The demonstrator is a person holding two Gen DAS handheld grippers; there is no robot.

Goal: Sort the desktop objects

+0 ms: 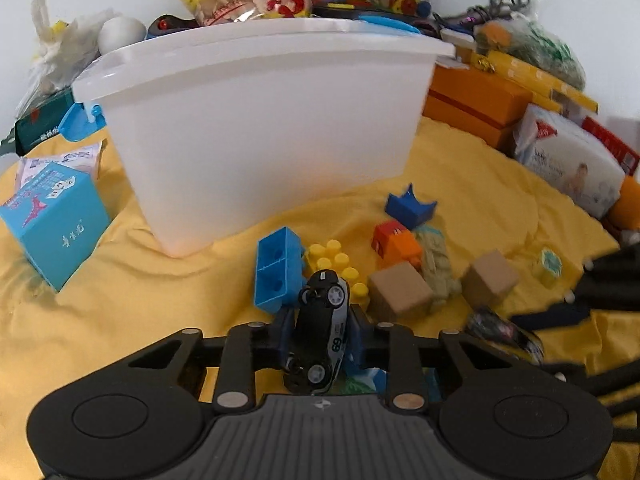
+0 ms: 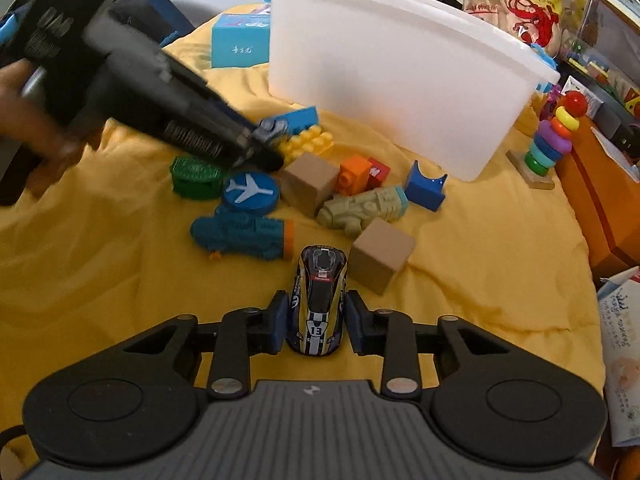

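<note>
L wrist view: left tongs (image 1: 318, 334) are clamped on a black toy car (image 1: 320, 330), flipped so wheels and underside face the camera. Its long axis runs along the fingers, one end aimed up at the white bin (image 1: 260, 120) ahead; can't tell nose from tail in this view. The car seems lifted clear of the yellow cloth (image 1: 140, 280), w/ a light-blue block (image 1: 276, 274) and yellow studded brick (image 1: 334, 262) just beyond it.

R wrist view: right tongs (image 2: 318, 320) sit either side of a yellow/navy race car (image 2: 319, 300), no. 13 on it. Pads (image 2: 280, 320) are just beside its flanks; can't tell if they touch, so the grip isn't confirmed. The car is upright on the cloth, long axis in line w/ the fingers, far end toward the tan cube (image 2: 380, 254) and the bin. The teal toy truck (image 2: 244, 234) lies near, to its left.

To do the step well, I'd say: close squarely on the 13 car's sides at mid-body, lift straight up to clear the cube, and keep the left car level over the bin rim before letting go, since the upside-down hold looks slippery.
</note>
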